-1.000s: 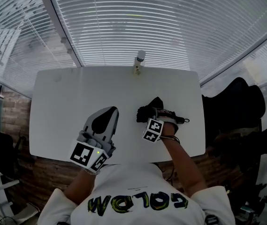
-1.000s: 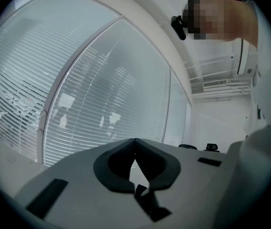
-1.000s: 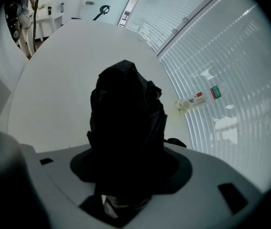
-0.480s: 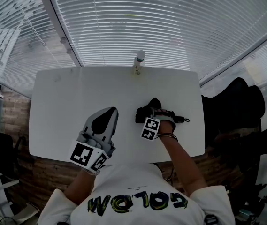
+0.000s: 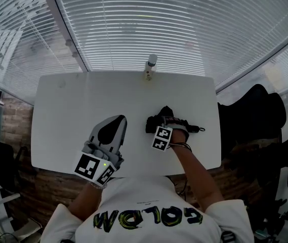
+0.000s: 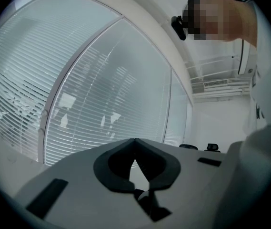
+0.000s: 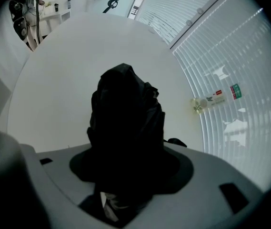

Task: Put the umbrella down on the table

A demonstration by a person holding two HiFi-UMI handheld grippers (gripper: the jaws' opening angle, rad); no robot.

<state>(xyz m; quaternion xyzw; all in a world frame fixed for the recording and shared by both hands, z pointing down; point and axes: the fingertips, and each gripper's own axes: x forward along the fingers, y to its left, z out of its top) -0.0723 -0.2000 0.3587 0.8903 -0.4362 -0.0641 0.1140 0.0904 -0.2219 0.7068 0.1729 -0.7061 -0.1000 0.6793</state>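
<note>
Holding my left tongs (image 5: pixel 117 120) level above the near-left part of the surface (image 5: pixel 68 100), I have them pressed together at the tips with nothing between them. At the middle of the far edge a small bottle (image 5: pixel 150 67) stands, well apart from everything else.

Right of centre, nearer the near edge than the far one, the umbrella (image 5: pixel 155 120) lies folded on the surface – a black, loosely bunched bundle with its handle end and strap pointing towards the right edge. My right tongs (image 5: pixel 160 127) come down on it steeply from above. They are closed round the thick middle of the bundle and their pads are against the fabric, though they have just been easing wider.

I judge it light and not fragile, but awkward. The canopy is soft and probably slick, so it gives and slides under the pads, while the shaft and ribs inside are stiff. The best hold is across the middle, squeezing through the cloth onto the shaft – or on the hard handle end. A pinch on loose fabric alone would let it sag or slip.
</note>
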